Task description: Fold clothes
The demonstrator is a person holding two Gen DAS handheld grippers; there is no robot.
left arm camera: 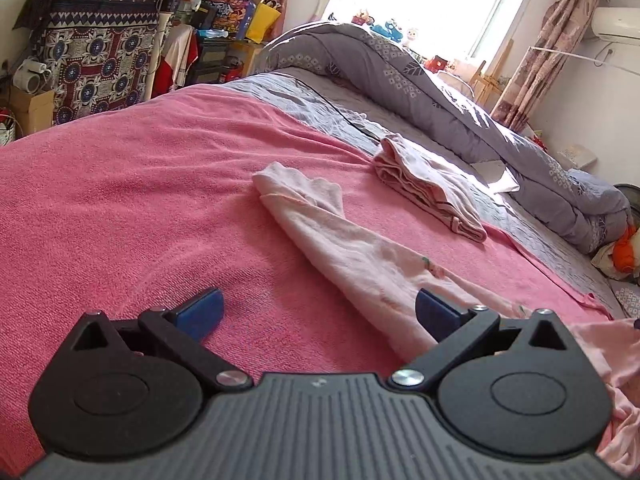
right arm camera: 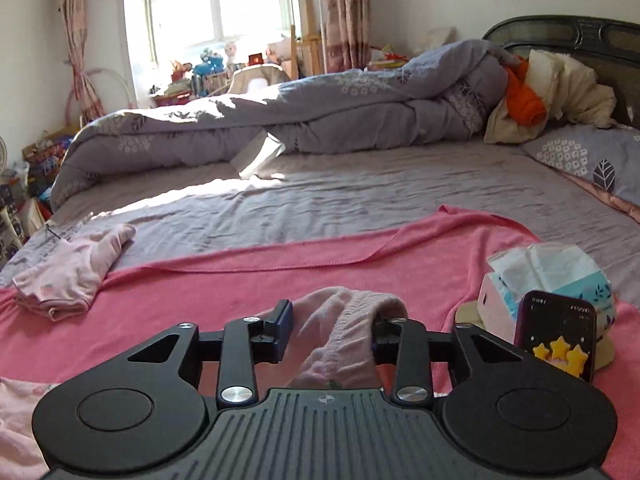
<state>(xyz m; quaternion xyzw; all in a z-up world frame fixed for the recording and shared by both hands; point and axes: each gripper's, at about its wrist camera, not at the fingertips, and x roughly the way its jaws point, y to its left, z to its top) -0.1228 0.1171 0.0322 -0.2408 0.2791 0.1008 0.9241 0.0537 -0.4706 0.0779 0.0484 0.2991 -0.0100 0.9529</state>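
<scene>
A pale pink garment (left arm camera: 352,248) lies stretched across the pink blanket (left arm camera: 120,184), its far end bunched. My left gripper (left arm camera: 320,312) is open, low over the blanket, with its right finger at the garment's near part. A folded pale pink garment (left arm camera: 428,188) lies beyond it, also in the right wrist view (right arm camera: 72,272). My right gripper (right arm camera: 332,328) has a bunched part of the pale pink garment (right arm camera: 344,332) between its fingers, which stand fairly wide; whether they pinch it is unclear.
A rolled grey duvet (right arm camera: 320,120) runs along the far side of the bed. A tissue pack (right arm camera: 548,280) and a phone (right arm camera: 556,336) sit on the blanket at the right. Pillows and a headboard (right arm camera: 580,36) stand far right. Clutter (left arm camera: 100,52) lines the wall.
</scene>
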